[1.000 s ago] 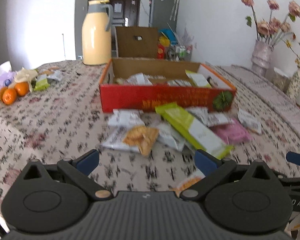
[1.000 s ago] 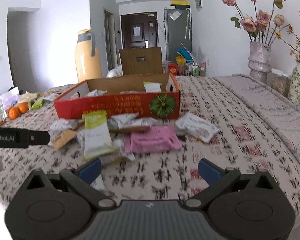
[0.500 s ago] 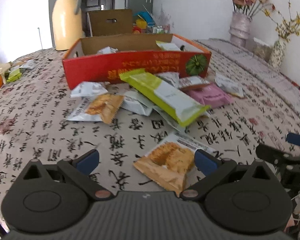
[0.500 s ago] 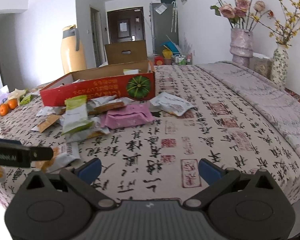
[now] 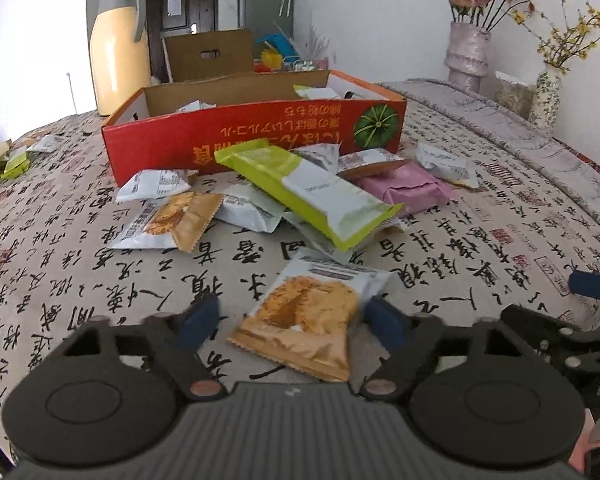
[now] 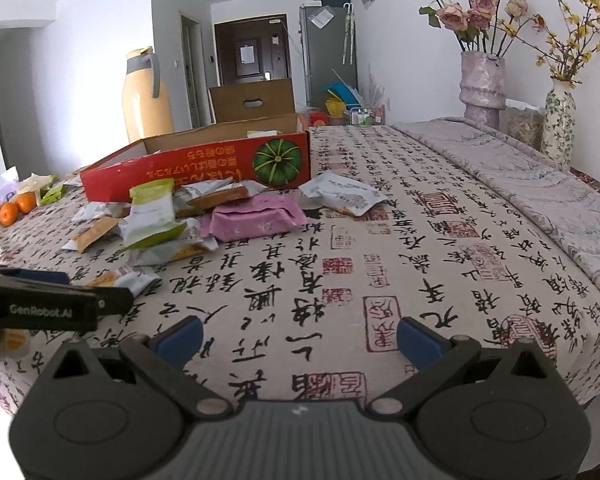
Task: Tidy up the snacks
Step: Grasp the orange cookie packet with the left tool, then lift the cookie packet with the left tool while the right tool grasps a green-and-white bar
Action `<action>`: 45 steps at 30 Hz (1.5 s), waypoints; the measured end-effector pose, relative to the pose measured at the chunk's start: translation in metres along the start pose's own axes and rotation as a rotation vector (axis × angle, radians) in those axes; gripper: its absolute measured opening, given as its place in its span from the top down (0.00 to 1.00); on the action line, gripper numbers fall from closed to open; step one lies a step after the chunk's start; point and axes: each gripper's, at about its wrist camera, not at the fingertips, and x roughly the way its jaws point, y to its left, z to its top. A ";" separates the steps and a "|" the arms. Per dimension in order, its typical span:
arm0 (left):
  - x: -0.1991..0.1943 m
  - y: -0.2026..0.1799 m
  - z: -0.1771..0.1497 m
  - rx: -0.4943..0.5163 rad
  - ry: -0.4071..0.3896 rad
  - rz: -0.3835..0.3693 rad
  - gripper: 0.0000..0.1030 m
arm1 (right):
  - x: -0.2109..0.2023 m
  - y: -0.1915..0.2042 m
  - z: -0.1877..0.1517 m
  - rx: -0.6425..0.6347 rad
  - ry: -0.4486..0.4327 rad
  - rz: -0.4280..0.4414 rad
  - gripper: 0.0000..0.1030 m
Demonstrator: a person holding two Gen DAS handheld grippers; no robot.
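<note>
An orange-and-white biscuit packet (image 5: 316,300) lies flat on the calligraphy-print tablecloth (image 5: 60,248), between the fingers of my left gripper (image 5: 290,322). Its jaws are closing; the right pad is at the packet's edge, the left pad still stands apart from it. Beyond it lies a heap of snacks: a long green-and-white packet (image 5: 308,192), a pink packet (image 5: 404,188) and several white ones. Behind them stands the red open box (image 5: 252,136) with a few packets inside. My right gripper (image 6: 300,338) is open over bare cloth; the left gripper (image 6: 100,291) shows at its left.
A yellow thermos jug (image 5: 118,48) and a brown cardboard box (image 5: 208,54) stand behind the red box. Two vases with flowers (image 6: 482,84) are at the back right. Oranges (image 6: 16,208) and wrappers lie far left. The table's near edge runs just below the right gripper.
My left gripper has come down and forward over the biscuit packet, and its jaws have narrowed around it. The right gripper has sunk toward the cloth and stays open.
</note>
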 end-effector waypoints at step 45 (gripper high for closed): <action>-0.011 0.006 -0.010 0.009 -0.055 0.047 0.57 | 0.003 0.010 -0.008 -0.055 -0.030 -0.028 0.00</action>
